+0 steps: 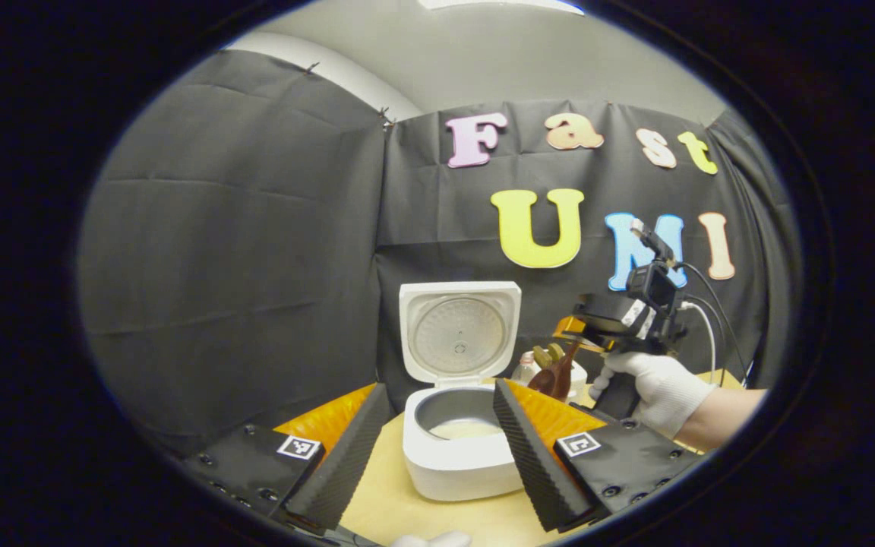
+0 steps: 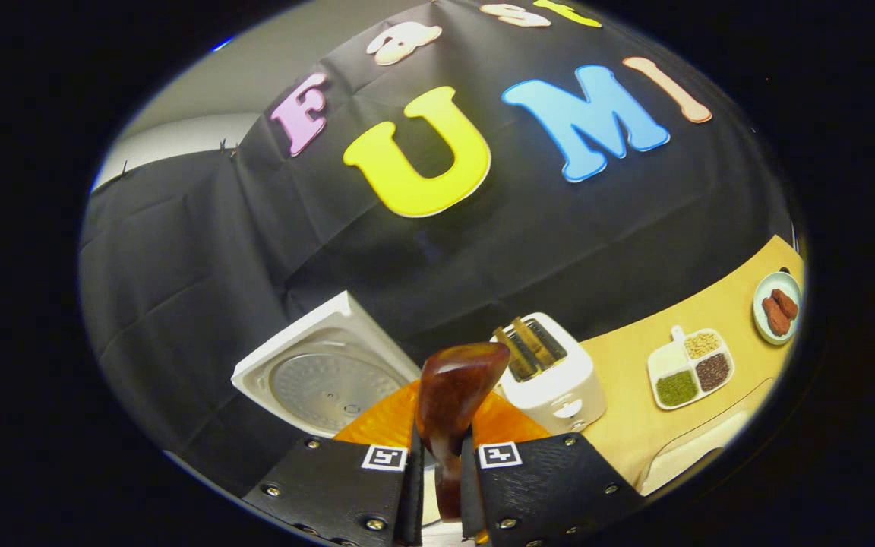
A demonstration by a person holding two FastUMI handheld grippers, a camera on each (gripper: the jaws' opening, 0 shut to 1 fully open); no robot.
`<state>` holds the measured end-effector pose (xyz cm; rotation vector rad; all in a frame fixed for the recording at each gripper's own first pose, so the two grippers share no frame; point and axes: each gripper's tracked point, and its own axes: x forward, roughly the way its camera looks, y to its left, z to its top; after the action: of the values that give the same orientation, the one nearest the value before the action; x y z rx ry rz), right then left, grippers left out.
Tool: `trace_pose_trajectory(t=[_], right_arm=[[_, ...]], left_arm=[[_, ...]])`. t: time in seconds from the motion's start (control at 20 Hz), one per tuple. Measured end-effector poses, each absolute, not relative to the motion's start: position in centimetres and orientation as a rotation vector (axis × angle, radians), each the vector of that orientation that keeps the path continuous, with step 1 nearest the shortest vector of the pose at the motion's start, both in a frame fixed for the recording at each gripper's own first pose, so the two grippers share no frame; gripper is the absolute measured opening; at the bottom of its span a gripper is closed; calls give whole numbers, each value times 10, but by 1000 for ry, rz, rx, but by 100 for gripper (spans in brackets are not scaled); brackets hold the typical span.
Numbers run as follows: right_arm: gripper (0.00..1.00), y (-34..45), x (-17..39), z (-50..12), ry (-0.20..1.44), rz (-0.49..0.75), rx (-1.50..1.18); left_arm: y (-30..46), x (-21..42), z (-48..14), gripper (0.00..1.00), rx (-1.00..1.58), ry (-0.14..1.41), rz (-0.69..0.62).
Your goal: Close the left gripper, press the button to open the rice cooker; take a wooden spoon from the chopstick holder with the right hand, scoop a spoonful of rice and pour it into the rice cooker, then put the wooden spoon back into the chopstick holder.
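The left hand-held gripper [image 1: 437,448] has its two ribbed, wedge-shaped fingers spread apart, framing the white rectangular rice cooker [image 1: 459,456] that stands on the pale wooden counter [image 1: 392,501]. The cooker's lid [image 1: 459,333] is raised upright, exposing a round, dimpled metal inner plate; the grey inner pot [image 1: 459,414] holds a shallow layer of white rice [image 1: 468,430]. To the right of the cooker in the left gripper view, a white-gloved hand [image 1: 658,387] holds the right hand-held gripper [image 2: 437,471], with the dark brown glossy wooden spoon [image 1: 555,374] projecting from it toward a white chopstick holder [image 1: 570,376] partly hidden behind it. In the right gripper view, the fingers are clamped on the spoon's handle, and its smooth, rounded bowl [image 2: 456,387] stands above the fingertips. Behind it stand the open cooker lid [image 2: 323,380], a white box-shaped toaster [image 2: 555,384] with two slots holding toast, a white divided tray [image 2: 688,368] containing green, dark and pale grains in separate compartments, and a pale round plate [image 2: 775,308] carrying two reddish-brown oblong pieces.
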<state>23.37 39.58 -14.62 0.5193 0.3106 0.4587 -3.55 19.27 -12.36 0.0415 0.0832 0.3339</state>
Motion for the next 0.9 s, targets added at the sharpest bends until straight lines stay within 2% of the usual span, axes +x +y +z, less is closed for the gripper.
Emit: trace_pose_trajectory(t=[0.25,0.55,0.9], right_arm=[[20,281,250,-142,256,292,515],[20,102,262,-150,188,53,491],[20,-58,244,-170,177,-170,419]], left_arm=[[157,-29,-107,98,55,49,256],[114,-18,-94,99,54,30,170],[78,-16,-90,98,73,35,114]])
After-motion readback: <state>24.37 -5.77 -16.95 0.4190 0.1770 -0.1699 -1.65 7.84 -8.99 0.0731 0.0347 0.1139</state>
